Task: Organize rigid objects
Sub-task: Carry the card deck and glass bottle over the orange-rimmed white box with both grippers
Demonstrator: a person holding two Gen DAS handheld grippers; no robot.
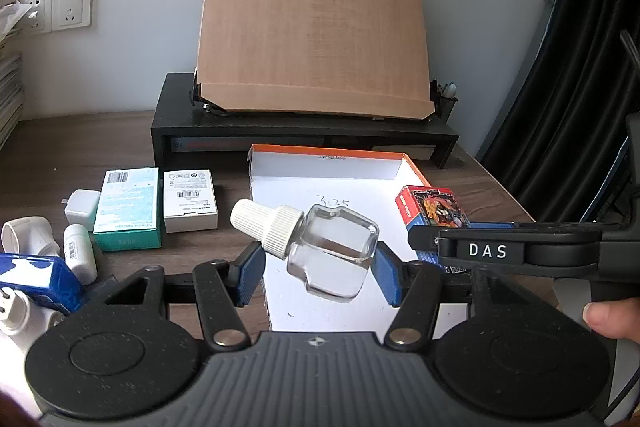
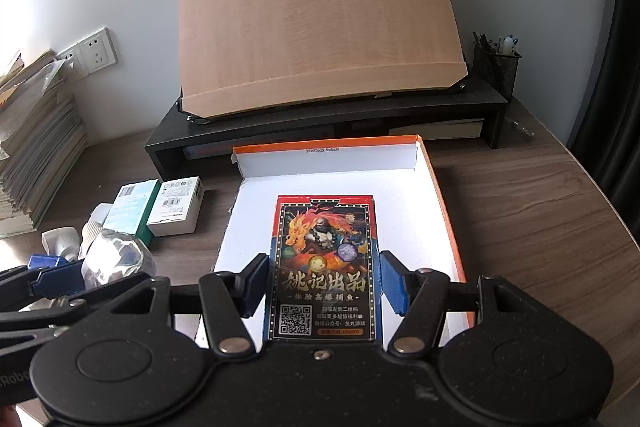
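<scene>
- Right hand-held gripper (image 2: pixel 322 285) fills the near edge of its view, its blue pads set either side of the card pack (image 2: pixel 323 267); they look closed on it, though the right pad may stand a hair off.
- Desk (image 2: pixel 540 211) carries the open orange-and-white box (image 2: pixel 444 215), where things are being gathered (the step in hand, I judge, is loading it).
- Card pack lies lengthwise over the box floor; whether it rests there or is just above, I cannot tell.
- Left hand-held gripper (image 1: pixel 318 275) holds the glass bottle (image 1: pixel 334 253) tilted, white cap up-left, above the box's left edge; its right pad touches the glass, while its left pad is by the cap, contact unclear.
- Next move: spread the right pads and back away, then lower the bottle beside the pack.
- Small boxes (image 1: pixel 128 209) and a plug (image 1: pixel 82 207) wait left of the box.
</scene>
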